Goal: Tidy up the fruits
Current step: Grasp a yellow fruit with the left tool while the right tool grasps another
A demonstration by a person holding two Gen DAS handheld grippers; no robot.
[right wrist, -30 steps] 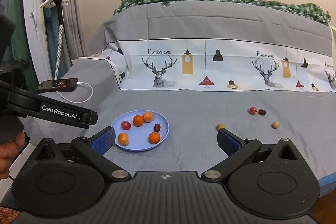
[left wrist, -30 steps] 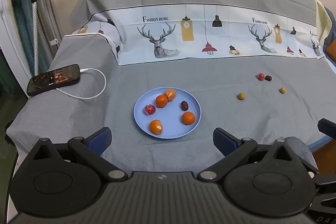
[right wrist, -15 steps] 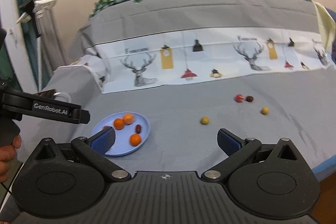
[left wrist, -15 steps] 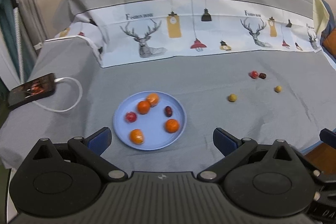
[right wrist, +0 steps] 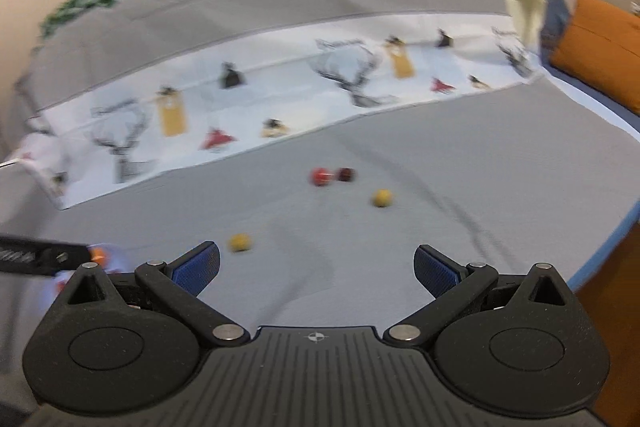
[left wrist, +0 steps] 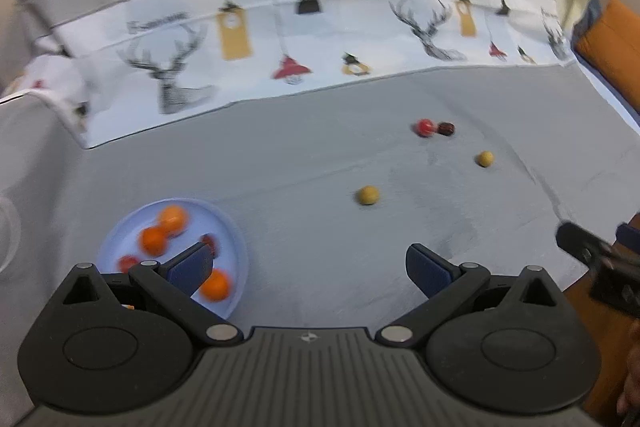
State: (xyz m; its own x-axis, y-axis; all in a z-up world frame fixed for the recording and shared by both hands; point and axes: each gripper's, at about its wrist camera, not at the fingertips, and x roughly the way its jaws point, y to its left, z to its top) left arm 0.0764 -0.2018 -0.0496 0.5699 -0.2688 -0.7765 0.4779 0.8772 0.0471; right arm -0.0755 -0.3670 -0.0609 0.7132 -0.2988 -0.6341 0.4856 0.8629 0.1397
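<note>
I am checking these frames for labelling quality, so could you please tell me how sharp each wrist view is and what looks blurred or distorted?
Left wrist view: motion blur smears the blue plate and its oranges; the nearer yellow fruit is fairly crisp, and the left claw is sharp. Right wrist view: blurrier overall, the deer-print cloth streaked, the red fruit smeared, the right claw sharp. Both show fisheye bending at the edges.

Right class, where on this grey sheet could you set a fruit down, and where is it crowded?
Free: the grey sheet between the blue plate and the nearer yellow fruit. Crowded: the plate itself, holding several oranges, and the far right, where a red fruit and dark fruit sit together.
</note>
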